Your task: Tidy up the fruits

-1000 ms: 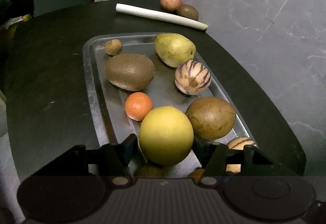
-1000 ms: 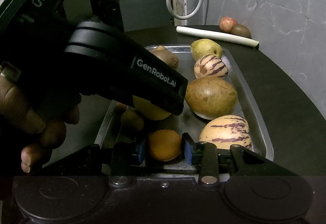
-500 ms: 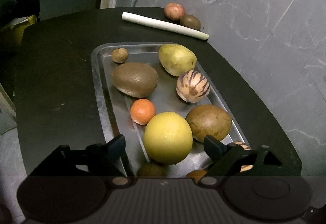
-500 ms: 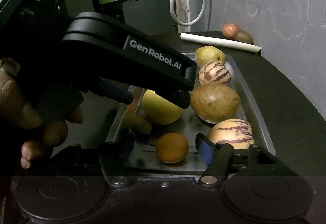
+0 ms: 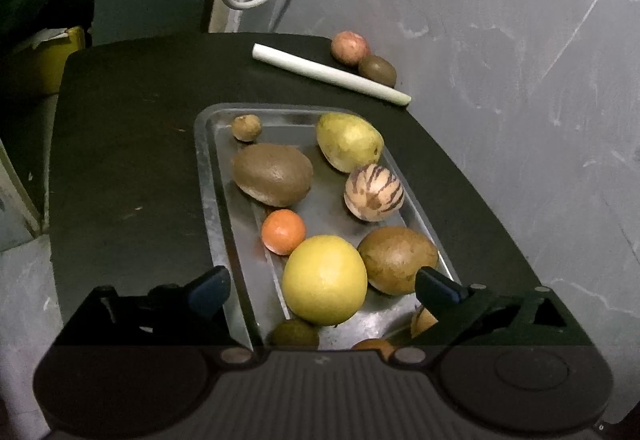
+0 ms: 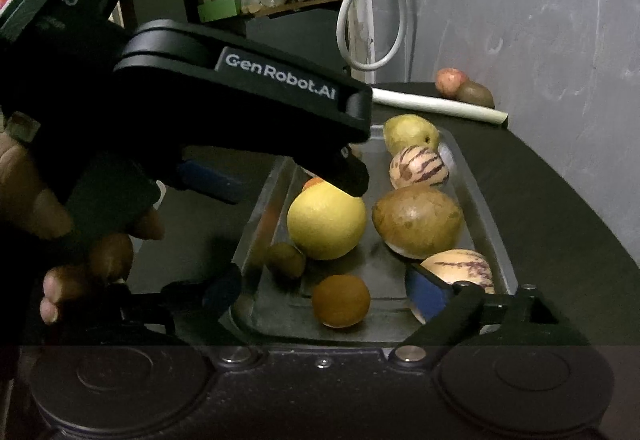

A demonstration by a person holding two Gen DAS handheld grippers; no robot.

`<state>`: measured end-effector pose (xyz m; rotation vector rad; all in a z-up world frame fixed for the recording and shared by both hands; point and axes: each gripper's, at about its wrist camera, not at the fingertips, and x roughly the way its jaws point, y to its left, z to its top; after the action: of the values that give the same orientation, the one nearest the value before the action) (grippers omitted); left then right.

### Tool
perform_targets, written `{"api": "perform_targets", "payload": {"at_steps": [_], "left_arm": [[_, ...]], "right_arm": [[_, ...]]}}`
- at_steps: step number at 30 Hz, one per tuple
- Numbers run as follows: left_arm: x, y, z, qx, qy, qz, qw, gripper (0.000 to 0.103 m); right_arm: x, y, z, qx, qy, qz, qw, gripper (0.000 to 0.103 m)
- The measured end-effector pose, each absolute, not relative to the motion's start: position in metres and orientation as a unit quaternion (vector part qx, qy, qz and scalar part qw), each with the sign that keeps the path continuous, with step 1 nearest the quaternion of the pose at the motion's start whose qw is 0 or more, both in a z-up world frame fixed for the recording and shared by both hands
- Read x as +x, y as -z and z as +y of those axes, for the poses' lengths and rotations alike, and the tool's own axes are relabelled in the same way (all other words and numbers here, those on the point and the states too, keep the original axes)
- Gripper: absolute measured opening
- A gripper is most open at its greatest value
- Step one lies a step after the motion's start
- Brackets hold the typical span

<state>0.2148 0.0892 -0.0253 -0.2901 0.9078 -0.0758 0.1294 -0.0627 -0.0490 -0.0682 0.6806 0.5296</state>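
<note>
Steel tray (image 5: pixel 208 176) long axis fwd, fruit-filled; L tongs (image 5: pixel 322 290) + R tongs (image 6: pixel 324 290) wide, empty

Yellow grapefruit (image 5: pixel 324 280), orange tangerine (image 5: pixel 283 231), purple-striped cream melon (image 5: pixel 374 192).

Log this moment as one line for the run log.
left gripper: open, over grapefruit | right gripper: open, around orange | both fruits resting in tray

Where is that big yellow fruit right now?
The big yellow fruit lies at the metal tray's near end, between the open left gripper's fingers, beside the brown fruit.
</note>
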Motion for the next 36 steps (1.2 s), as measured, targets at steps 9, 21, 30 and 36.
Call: {"api": "perform_targets", "payload": {"at_steps": [9, 21, 30, 36], "left_arm": [[0.199, 0.01, 0.098, -0.151, 0.012, 0.416, 0.897, 0.102], [0.17, 0.0, 0.109, -0.165, -0.036, 0.4, 0.901, 0.102], [0.147, -0.002, 0.113, -0.161, -0.067, 0.382, 0.908, 0.102], [0.132, -0.004, 0.108, -0.141, -0.074, 0.37, 0.915, 0.102]], "right_arm": [[0.12, 0.036, -0.072, -0.039, -0.245, 0.307, 0.919, 0.099], [0.118, 0.027, -0.095, -0.03, -0.196, 0.307, 0.931, 0.102], [0.117, 0.025, -0.116, -0.031, -0.16, 0.305, 0.938, 0.102], [0.116, 0.023, -0.126, -0.026, -0.141, 0.303, 0.942, 0.102]]}}
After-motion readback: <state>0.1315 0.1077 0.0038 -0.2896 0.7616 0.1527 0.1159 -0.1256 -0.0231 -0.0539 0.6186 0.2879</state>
